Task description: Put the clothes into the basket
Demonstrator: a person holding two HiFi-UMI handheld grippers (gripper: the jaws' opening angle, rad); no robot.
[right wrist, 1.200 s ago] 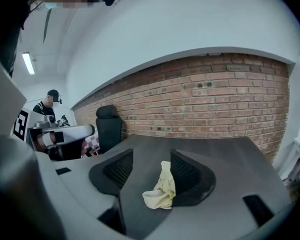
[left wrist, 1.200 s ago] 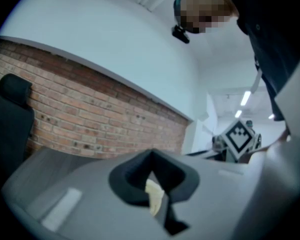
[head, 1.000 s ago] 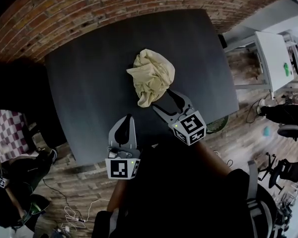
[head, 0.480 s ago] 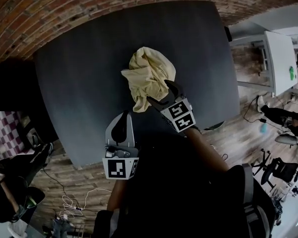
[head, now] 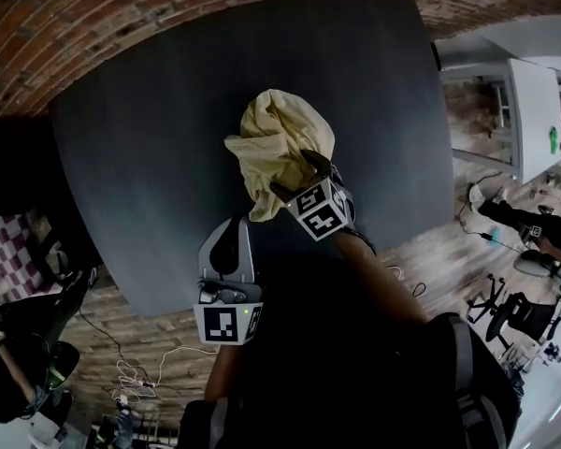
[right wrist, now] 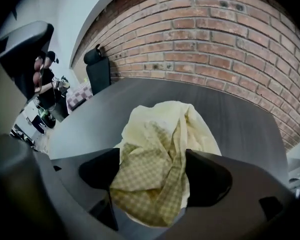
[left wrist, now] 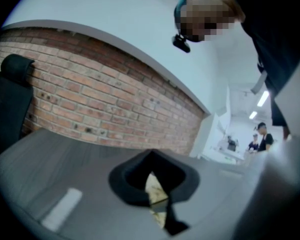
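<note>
Right gripper (head: 297,178) has dropped from beside the near end of the cloth onto it over the last second, tilting more steeply downward. Its jaws have just been opening and now stand spread wide. The right gripper view (right wrist: 150,181) shows the yellow cloth (right wrist: 157,149) bunched between the two dark pads, which are not clamped on it.

Left gripper (head: 232,227) has shifted a little. It hangs over the near edge of the table (head: 140,148), pointing nearly level across the top. Its jaws are pressed together at the tips with nothing between them. Through the small gap behind the tips, the left gripper view (left wrist: 162,216) shows a sliver of the cloth (left wrist: 153,188) further along the table (left wrist: 50,169).

Cloth (head: 279,134): one crumpled pale yellow piece with a fine check on its folds. It lies on the dark grey table (right wrist: 240,119) about midway between the left and right edges, its lower tail reaching toward the near edge. The left gripper's tips are near that tail but apart from it.

Brick wall (head: 122,7) runs behind the far edge. A black chair (right wrist: 97,69) stands at the far left corner.
</note>
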